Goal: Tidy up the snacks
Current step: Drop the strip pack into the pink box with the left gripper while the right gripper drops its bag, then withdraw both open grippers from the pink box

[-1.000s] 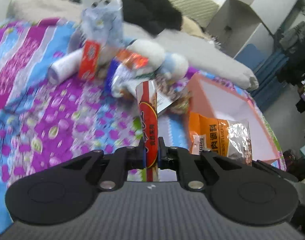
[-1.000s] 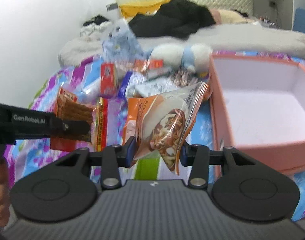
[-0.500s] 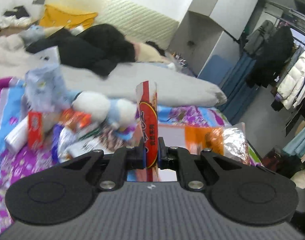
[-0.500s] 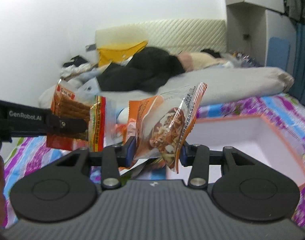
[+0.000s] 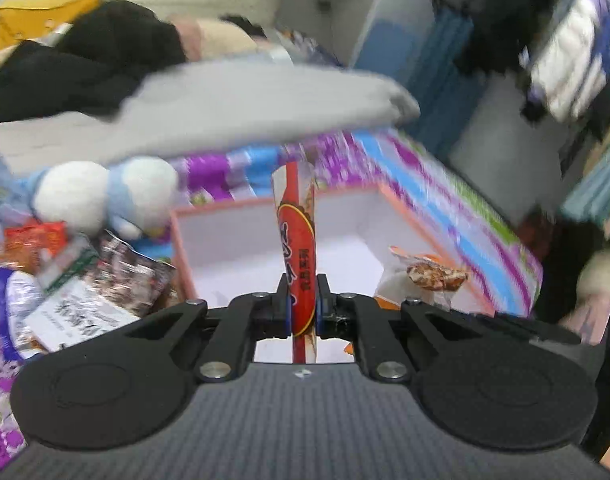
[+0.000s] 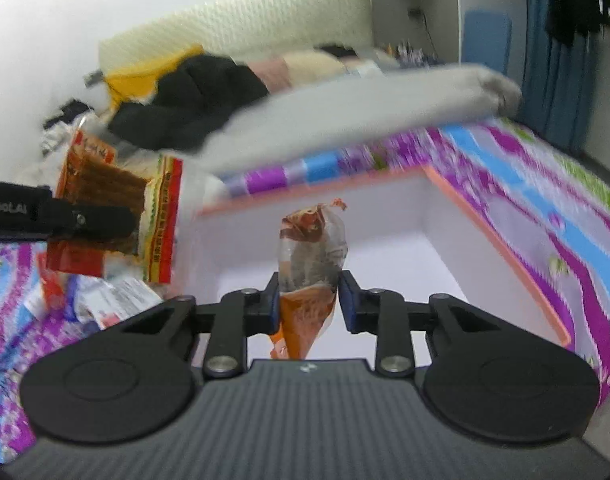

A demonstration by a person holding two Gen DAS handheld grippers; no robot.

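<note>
Left hand-held gripper (image 5: 304, 312): jaws clamped on a flat red-and-white snack packet (image 5: 297, 240), held edge-on and upright. Right hand-held gripper (image 6: 308, 304): jaws pinch the lower half of an orange-and-clear crinkly snack bag (image 6: 311, 264); the left pad touches it, the right looks barely on. Both packets hang over the front part of the shallow pink-rimmed white cardboard box (image 5: 241, 236) lying on the purple-and-blue patterned bedspread (image 6: 545, 184).

Judgement: drop step. Lower each packet inside the rim before releasing, one at a time, so neither catches on the wall.

Room: the box floor looks bare. A loose pile of foil snack packets (image 5: 77, 292) crowds its left wall, with a white-and-blue plush toy (image 5: 105, 194) behind that; grey bedding lies beyond.
</note>
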